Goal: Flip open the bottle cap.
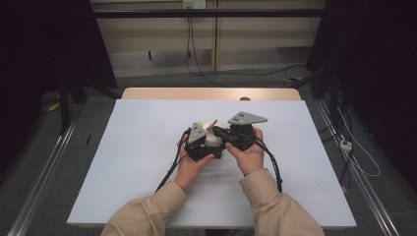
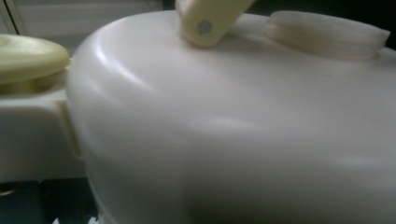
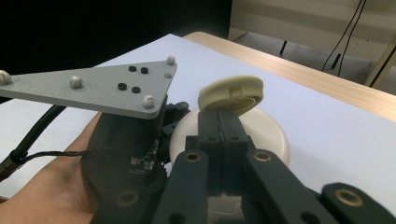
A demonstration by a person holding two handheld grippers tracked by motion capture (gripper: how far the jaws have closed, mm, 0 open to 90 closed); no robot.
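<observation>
Left gripper (image 1: 209, 142) grips cream container (image 1: 212, 139); right gripper (image 3: 225, 122) jaws together at lid (image 3: 231, 94), half raised, not removed.

White table (image 1: 147, 147) lies open around the cream container (image 1: 212, 140).

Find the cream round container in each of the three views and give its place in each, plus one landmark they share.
High view: the cream container sits mid-table between the two hands, on the white table cover.
Left gripper view: its rounded body spans most of the frame, very close up.
Right gripper view: it lies centre, behind the right gripper.
Shared landmark: the pale yellow handle piece on top.
</observation>
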